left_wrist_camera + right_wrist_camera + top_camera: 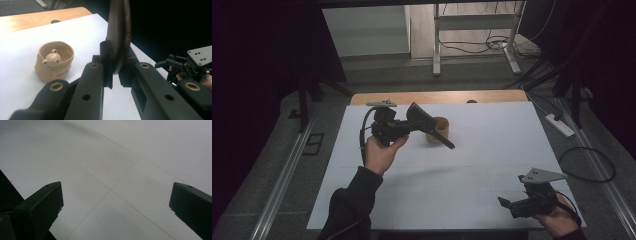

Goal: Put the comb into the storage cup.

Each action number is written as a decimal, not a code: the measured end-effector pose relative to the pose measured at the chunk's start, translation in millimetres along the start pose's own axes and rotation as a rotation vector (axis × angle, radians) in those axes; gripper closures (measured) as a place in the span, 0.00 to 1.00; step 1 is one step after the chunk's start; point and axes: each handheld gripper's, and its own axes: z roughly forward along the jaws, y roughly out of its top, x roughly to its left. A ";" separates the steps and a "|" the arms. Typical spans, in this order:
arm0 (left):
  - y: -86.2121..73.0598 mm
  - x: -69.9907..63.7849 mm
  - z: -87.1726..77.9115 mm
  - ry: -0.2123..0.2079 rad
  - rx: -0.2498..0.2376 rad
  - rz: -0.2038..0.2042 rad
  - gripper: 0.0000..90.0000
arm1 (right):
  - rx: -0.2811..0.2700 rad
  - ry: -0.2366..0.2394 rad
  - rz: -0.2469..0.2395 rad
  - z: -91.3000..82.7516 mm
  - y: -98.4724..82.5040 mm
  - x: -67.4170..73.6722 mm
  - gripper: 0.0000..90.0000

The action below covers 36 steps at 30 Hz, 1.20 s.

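**Left gripper holds a dark tool by the cup**

High view: the left gripper (412,122), left of centre, is clamped on a dark tool (439,136) that slants down across the tan cup (438,130). The right gripper (507,202) sits at the lower right.

Left gripper view: the jaws pinch the tool (119,35), perhaps a spoon; the cup (54,61) stands at the left.

Right gripper view: the jaws stand wide apart over the white sheet (120,165), with nothing between them.
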 end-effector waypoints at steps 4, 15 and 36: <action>2.6 1.7 -0.4 0.012 -0.002 0.000 0.92 | 0.001 -0.019 0.014 -3.1 -3.8 -2.7 0.00; 12.1 7.9 -3.6 0.042 -0.010 0.001 0.92 | 0.006 -0.042 0.049 -10.9 -11.5 -7.4 0.00; 32.9 18.7 -3.0 0.094 -0.013 -0.004 0.92 | 0.018 -0.069 0.119 -23.7 -25.7 -12.7 0.00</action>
